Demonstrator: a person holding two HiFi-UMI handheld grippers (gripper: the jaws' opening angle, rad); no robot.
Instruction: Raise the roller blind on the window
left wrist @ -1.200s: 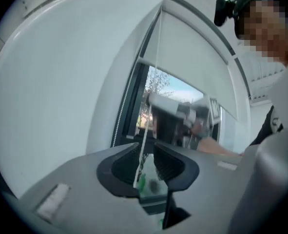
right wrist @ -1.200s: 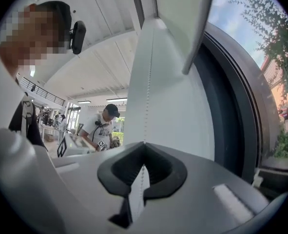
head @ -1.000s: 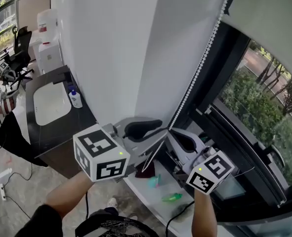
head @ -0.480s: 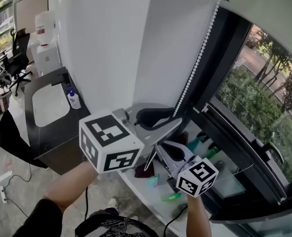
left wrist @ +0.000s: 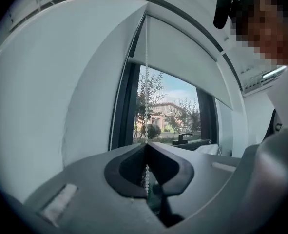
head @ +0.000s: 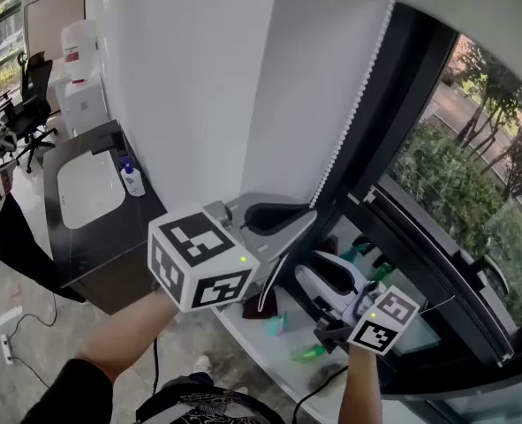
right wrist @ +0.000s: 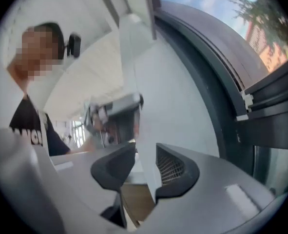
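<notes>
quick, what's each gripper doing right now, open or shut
Left gripper: shut on the white beaded blind chain.
Right gripper: open, jaws apart.

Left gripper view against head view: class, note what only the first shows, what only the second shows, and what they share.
Only the left gripper view: the left gripper's jaws shut on the bead chain, and a building beyond the glass. Only the head view: the right gripper, the sink and the soap bottle. Both: the chain, the left gripper and the roller blind.
</notes>
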